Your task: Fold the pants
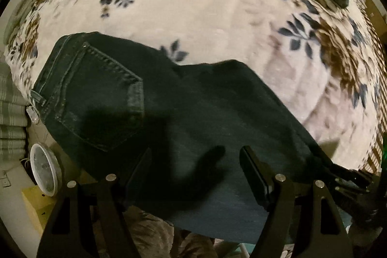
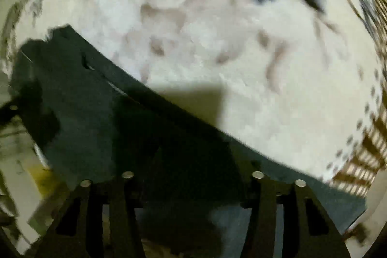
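The dark, near-black denim pants (image 1: 169, 113) lie flat on a cream fleece blanket with blue and brown flowers (image 1: 205, 16) spread over a bed, already doubled leg on leg by the look of them — one back pocket faces up at the waist end. In the left wrist view the waist sits to the left, and the legs run off to the lower right past the frame edge, so the long axis lies slantwise across both views.

The left tongs (image 1: 193, 161) hang straight down over the thigh part of the pants, the fingers spread wide with dark cloth showing between them and nothing pinched; they are released. The right tongs (image 2: 193, 161) hover above the leg part farther along. That view is smeared, and the fingertips melt into the dark fabric and shadow — I cannot tell whether they are released or clenched, nor whether any cloth is caught.

The coming fold, I judge, turns on this: the garment's length stretches from the left tongs toward the right ones, so the right hand is the nearer to the hem end, the left to the waist. Bringing hem to waist would call for a grasp at the far leg end.

A round white dial-faced object (image 1: 46, 168) sits off the bed's edge at lower left.
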The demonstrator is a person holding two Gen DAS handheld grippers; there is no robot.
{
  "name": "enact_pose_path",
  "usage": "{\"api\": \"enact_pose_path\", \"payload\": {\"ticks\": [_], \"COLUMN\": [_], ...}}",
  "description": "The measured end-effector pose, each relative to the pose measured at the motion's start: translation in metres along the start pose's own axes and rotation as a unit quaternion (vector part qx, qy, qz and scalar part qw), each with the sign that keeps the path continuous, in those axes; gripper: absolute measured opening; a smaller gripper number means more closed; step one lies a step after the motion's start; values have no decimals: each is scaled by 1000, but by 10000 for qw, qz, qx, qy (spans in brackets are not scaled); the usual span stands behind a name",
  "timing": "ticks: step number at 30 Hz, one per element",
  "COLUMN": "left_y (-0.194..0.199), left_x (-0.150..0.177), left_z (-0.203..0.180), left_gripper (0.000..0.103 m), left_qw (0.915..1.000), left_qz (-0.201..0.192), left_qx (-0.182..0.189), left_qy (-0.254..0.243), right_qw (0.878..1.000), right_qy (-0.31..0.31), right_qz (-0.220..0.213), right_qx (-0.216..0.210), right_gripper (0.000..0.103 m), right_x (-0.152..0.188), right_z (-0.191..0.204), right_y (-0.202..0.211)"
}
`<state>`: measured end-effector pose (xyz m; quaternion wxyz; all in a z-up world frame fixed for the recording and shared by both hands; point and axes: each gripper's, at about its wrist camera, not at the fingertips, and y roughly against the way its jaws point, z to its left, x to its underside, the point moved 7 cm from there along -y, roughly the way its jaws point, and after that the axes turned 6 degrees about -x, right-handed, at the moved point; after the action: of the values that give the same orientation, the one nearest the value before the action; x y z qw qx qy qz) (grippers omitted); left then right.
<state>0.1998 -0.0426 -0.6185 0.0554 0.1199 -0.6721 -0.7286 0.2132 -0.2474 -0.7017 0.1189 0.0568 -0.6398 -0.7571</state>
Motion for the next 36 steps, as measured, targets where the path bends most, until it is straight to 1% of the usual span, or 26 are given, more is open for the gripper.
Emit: {"api": "enact_pose_path", "payload": {"ticks": [1,2,7,9,10,11,12,13,15,17,18,19,20,21,22,23,24,25,27,29,30,31,32,34,35,36], "left_y": [0,-1,-7,-10,-13,-14,-16,-18,-25,-29,-30,-31,-31,-31,-29,-28,-27,-27,-31,-37,-44,-50,-56,-71,-77,-75], "left_x": [-1,-2,-9,-12,-20,-22,-21,-23,-28,-25,-25,-24,-23,-21,-21,-20,-20,-20,-23,-24,-27,-27,-29,-37,-42,-41], "left_z": [7,15,49,63,66,71,66,73,88,100,108,117,129,140,158,169,184,204,238,257,270,273,276,286,290,277], "left_gripper": [73,73,73,74,74,73,74,74,73,74,74,74,74,74,74,74,74,74,73,73,73,73,73,73,72,62], "left_qw": [10000,10000,9994,9991,9990,9989,9988,9987,9982,9976,9972,9969,9966,9963,9953,9944,9927,9900,9829,9759,9699,9657,9611,9499,9462,9450], "left_qz": [1,5,80,92,92,83,77,83,126,201,243,251,245,240,255,262,268,292,334,374,449,499,535,559,512,476], "left_qx": [-2,-5,-5,-4,-3,-10,-23,-23,-9,13,33,40,35,34,35,38,30,20,10,0,132,255,395,730,845,860], "left_qy": [27,73,344,413,438,458,476,503,590,664,708,739,783,823,933,1026,1180,1383,1812,2151,2388,2537,2681,2987,3082,3120], "right_qw": [9999,9999,9983,9976,9969,9957,9944,9932,9939,9947,9949,9946,9936,9921,9902,9880,9834,9797,9670,9483,9328,9203,8985,8661,8548,8447], "right_qy": [99,111,206,33,-55,-174,-262,-333,-561,-817,-934,-1002,-1106,-1229,-1352,-1466,-1675,-1823,-2249,-2745,-3090,-3338,-3736,-4244,-4423,-4589], "right_qz": [-76,-103,-341,-534,-627,-767,-880,-966,-861,-598,-360,-241,-167,-247,-360,-452,-561,-605,-681,-650,-570,-509,-380,-140,-53,1], "right_qx": [25,82,417,443,466,488,519,560,390,180,90,99,138,92,-18,-154,-418,-573,-985,-1455,-1765,-1976,-2275,-2637,-2713,-2755], "right_gripper": [14,2,2,1,1,1,1,1,1,2,8,12,25,43,50,56,56,56,56,56,56,56,56,56,56,56], "right_x": [-3,-6,-8,-2,-3,-4,-6,-7,-10,-11,-12,-11,-12,-14,-16,-16,-15,-15,-4,8,24,35,50,74,84,87], "right_z": [3,6,26,24,22,18,16,13,8,-2,-4,-7,-10,-11,-18,-17,-12,-7,7,26,41,48,57,76,91,101], "right_y": [2,4,14,28,35,46,53,59,58,47,39,35,36,43,50,57,67,72,82,77,69,63,51,21,8,-10]}}
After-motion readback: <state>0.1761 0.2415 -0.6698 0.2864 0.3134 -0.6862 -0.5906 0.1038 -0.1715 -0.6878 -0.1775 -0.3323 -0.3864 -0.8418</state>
